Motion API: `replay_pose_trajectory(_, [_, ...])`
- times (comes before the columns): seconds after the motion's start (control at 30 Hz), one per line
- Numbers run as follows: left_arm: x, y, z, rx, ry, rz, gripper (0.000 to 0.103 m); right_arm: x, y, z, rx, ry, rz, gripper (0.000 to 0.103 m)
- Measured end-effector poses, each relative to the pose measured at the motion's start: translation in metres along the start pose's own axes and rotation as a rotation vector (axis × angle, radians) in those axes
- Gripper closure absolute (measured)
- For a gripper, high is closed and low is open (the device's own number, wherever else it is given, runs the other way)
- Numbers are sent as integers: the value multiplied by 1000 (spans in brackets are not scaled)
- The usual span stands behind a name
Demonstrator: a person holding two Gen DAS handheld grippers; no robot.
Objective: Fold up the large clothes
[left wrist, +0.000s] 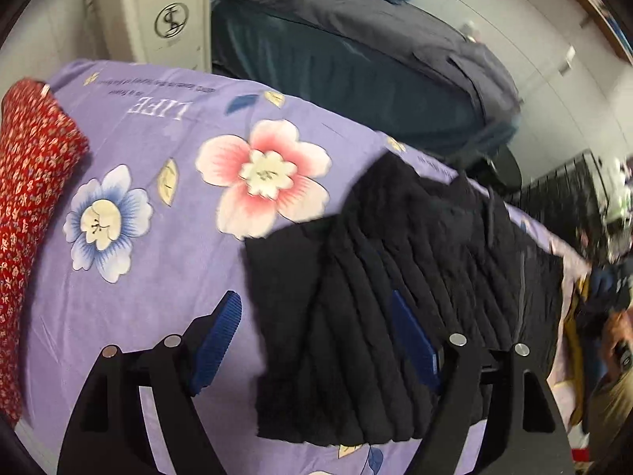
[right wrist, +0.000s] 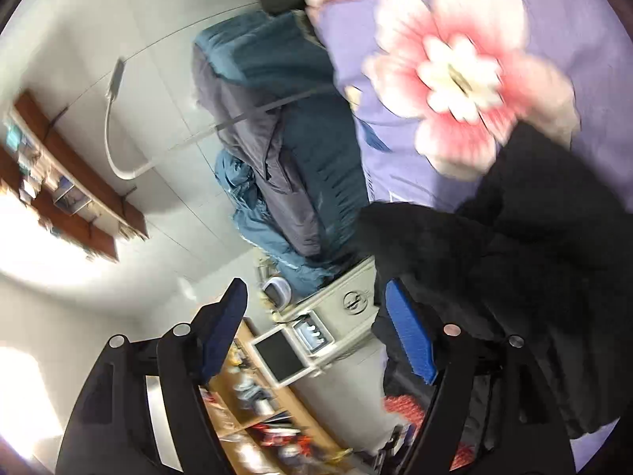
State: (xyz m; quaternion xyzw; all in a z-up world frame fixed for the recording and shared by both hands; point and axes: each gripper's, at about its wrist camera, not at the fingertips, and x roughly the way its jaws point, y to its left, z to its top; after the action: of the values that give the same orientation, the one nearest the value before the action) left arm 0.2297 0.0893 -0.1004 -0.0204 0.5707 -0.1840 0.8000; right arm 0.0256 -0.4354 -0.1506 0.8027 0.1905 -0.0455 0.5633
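The black quilted garment (left wrist: 395, 277) lay spread on a purple floral sheet (left wrist: 158, 277), its ribbed panels running toward the left gripper (left wrist: 316, 340). That gripper hung above it with its blue-padded fingers (left wrist: 217, 340) set wide apart and nothing between them; one pad showed over bare sheet just beside the garment's edge, the other over the dark fabric itself. Whether either pad touched the cloth could not be told.

In the right wrist view the right gripper (right wrist: 320, 328) likewise stood spread wide, holding nothing. The black garment (right wrist: 514, 257) filled the area beside and behind its right-hand finger, while its other finger stood against the room beyond the bed's edge. The view was tilted and blurred.

The sheet carried large pink-and-white and blue-and-white flowers and the word LIFE. A red floral cloth (left wrist: 27, 206) lay on it at the far side, well apart from the garment. Past the sheet stood a second bed with teal and grey bedding (left wrist: 336, 59) and a beige appliance (left wrist: 166, 12) bearing a round logo. The floor (right wrist: 118, 39) was pale, and a wooden shelf (right wrist: 59, 182) held small items.
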Motion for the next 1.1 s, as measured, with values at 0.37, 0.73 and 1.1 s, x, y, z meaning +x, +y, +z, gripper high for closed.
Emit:
replay_pose_trajectory(0.37, [-6, -124, -50, 353, -149, 94, 14, 55, 63, -182, -1289, 126, -748, 20])
replay_pose_trajectory(0.73, [88, -130, -55, 366, 102, 199, 5, 85, -41, -207, -1361, 220, -1031, 14])
replay_pose_trajectory(1.1, [145, -117, -23, 280, 294, 161, 4, 129, -57, -185, -1285, 347, -1189, 4])
